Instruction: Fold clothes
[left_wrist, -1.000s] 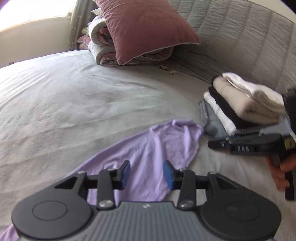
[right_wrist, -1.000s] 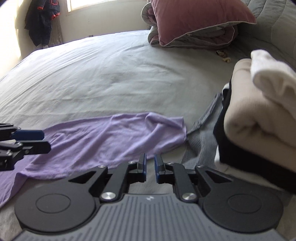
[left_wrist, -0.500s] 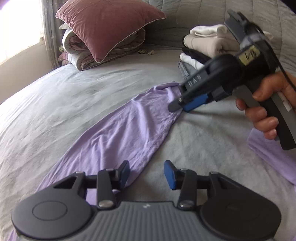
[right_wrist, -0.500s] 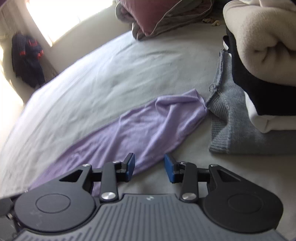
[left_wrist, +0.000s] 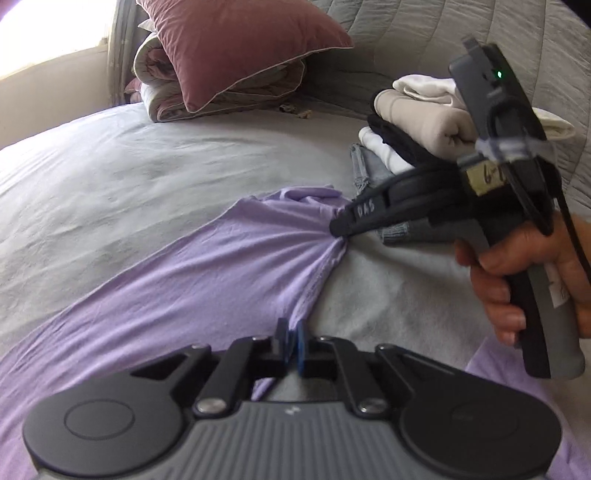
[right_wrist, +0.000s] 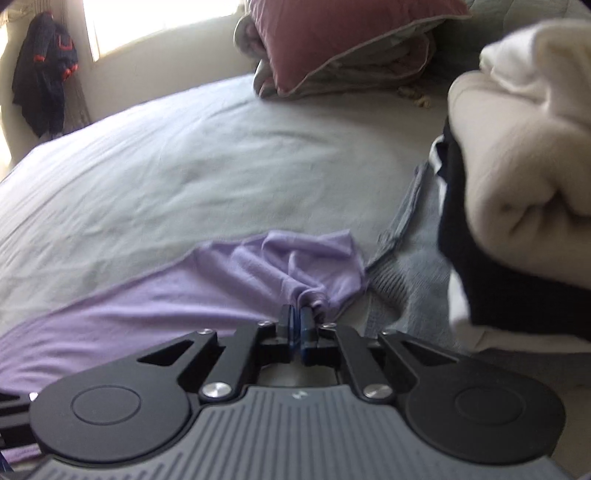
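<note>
Lilac garment (left_wrist: 207, 266) on bed, both grippers angled down, jaws closing, pinching its edge.

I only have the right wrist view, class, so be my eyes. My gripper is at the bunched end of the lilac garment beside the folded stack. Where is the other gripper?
Observer: The left gripper is closing on the same lilac garment, at its near edge further down its length.
Operator: Is cloth really between its pads?
Observer: Yes, a ridge of the hem runs up from between them toward the right gripper.
Operator: How does mine look from there?
Observer: Its tip pinches a gather of fabric, and creases fan out from that point.
Operator: Who holds it?
Observer: A bare hand wraps the handle.
</note>
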